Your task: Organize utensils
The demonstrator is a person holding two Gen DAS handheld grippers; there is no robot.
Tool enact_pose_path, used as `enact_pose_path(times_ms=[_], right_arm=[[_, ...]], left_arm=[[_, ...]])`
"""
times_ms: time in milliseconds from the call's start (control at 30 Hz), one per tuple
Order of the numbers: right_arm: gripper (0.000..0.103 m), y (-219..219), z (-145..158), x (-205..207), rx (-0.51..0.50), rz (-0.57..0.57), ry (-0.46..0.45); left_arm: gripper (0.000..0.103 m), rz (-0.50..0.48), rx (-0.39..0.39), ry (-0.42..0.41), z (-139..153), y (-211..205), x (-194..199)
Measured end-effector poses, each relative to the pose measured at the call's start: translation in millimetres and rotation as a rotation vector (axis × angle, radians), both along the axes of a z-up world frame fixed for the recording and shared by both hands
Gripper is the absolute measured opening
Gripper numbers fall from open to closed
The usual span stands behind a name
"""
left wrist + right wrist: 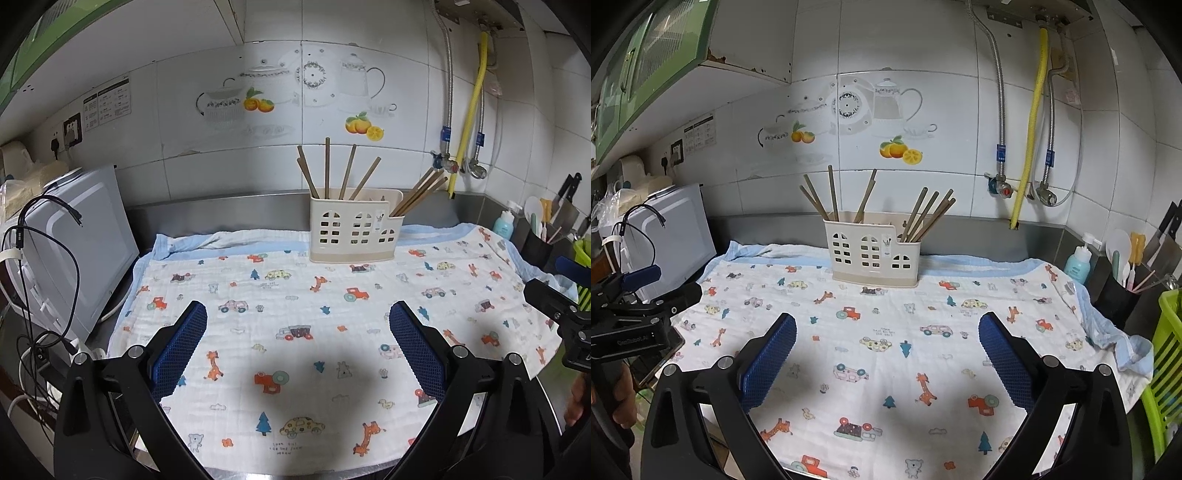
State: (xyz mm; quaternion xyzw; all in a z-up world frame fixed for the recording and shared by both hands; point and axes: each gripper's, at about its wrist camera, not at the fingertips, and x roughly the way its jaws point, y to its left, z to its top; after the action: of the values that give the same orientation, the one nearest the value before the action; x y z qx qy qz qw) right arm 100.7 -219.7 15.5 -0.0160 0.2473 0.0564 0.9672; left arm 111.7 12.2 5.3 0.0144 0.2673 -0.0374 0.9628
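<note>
Both tongs, the left gripper (297,325) and the right gripper (887,334), are hovering wide apart and holding nothing above the cloth (332,373). Ahead of them, the chopsticks (327,171) are standing in the cream holder (354,230).

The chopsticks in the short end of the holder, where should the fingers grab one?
Probably near the top of a chopstick, coming down from above. The lower ends sit inside the holder, so only the upper parts show, and they fan out to the right, leaving gaps. Both the left gripper and right gripper are open.
</note>
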Motion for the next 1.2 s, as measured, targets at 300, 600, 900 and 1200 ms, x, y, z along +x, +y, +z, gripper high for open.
enact_pose_path(times_ms=[300, 600, 900, 1200], right_arm=[[0.096, 0, -7, 0, -0.005, 0.003, 0.015], [0.096, -1, -12, 1, -0.006, 0.003, 0.030], [0.096, 0, -13, 0, -0.011, 0.003, 0.034], [0.096, 1, -13, -1, -0.012, 0.005, 0.035]], left_arm=[[0.098, -0.013, 0.007, 0.007, -2, -3, -3], [0.098, -0.020, 0.016, 0.016, -5, -5, -4], [0.098, -0.026, 0.020, 0.022, -8, -6, -5], [0.098, -0.025, 0.019, 0.028, -9, -6, -4]])
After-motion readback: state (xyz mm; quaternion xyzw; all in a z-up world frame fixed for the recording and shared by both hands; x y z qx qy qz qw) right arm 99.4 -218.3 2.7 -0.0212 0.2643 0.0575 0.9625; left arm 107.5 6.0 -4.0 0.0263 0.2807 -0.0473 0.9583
